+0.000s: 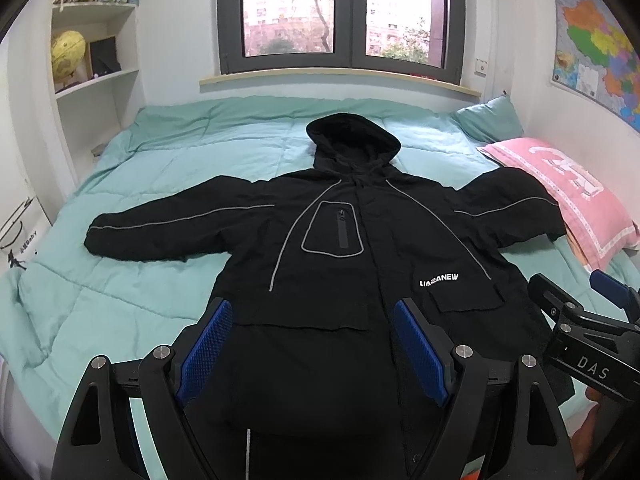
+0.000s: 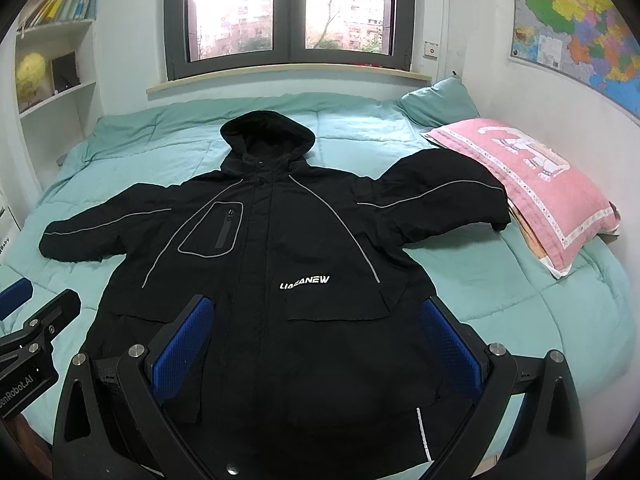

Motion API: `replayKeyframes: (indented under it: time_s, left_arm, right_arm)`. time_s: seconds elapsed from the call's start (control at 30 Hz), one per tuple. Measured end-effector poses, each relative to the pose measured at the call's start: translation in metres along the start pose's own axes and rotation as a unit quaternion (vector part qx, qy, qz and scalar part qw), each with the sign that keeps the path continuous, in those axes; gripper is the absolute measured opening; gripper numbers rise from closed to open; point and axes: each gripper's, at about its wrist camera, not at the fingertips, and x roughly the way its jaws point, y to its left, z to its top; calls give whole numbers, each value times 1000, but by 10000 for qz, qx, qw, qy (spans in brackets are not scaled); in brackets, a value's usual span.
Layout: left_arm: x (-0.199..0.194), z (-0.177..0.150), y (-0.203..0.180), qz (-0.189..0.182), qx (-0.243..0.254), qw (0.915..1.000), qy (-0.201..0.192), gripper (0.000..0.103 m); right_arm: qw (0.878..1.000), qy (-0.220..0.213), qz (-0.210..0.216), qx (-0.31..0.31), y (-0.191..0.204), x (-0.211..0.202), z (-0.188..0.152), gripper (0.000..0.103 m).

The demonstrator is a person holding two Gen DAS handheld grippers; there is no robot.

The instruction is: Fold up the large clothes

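A black hooded jacket (image 1: 360, 248) (image 2: 280, 248) with grey piping and a white chest logo lies flat, front up, on the bed, both sleeves spread sideways and the hood toward the window. Its right sleeve end rests on a pink pillow (image 1: 572, 200) (image 2: 532, 184). My left gripper (image 1: 316, 312) hovers open above the jacket's lower part, its blue pads (image 1: 208, 348) wide apart and holding nothing. My right gripper (image 2: 320, 312) is open too, above the hem area. Each gripper shows at the edge of the other's view: the right gripper (image 1: 576, 292) and the left gripper (image 2: 40, 296).
A mint green quilt (image 1: 160, 168) (image 2: 500, 280) covers the bed. A green pillow (image 2: 440, 100) sits behind the pink one. White shelves (image 1: 96, 80) with books and a globe stand on the left, a window behind, a map (image 2: 580, 36) on the right wall.
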Motion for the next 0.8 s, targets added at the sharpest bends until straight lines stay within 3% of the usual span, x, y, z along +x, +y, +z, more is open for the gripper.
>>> replayKeyframes:
  time_s: [0.2, 0.8]
  left_arm:
    - [0, 1, -3, -156, -31, 9999, 25, 84]
    - [11, -1, -1, -142, -6, 9998, 111, 84]
  right_arm:
    - [10000, 21, 12, -37, 1, 0, 0, 103]
    - [9999, 158, 42, -38, 8, 10, -2, 103]
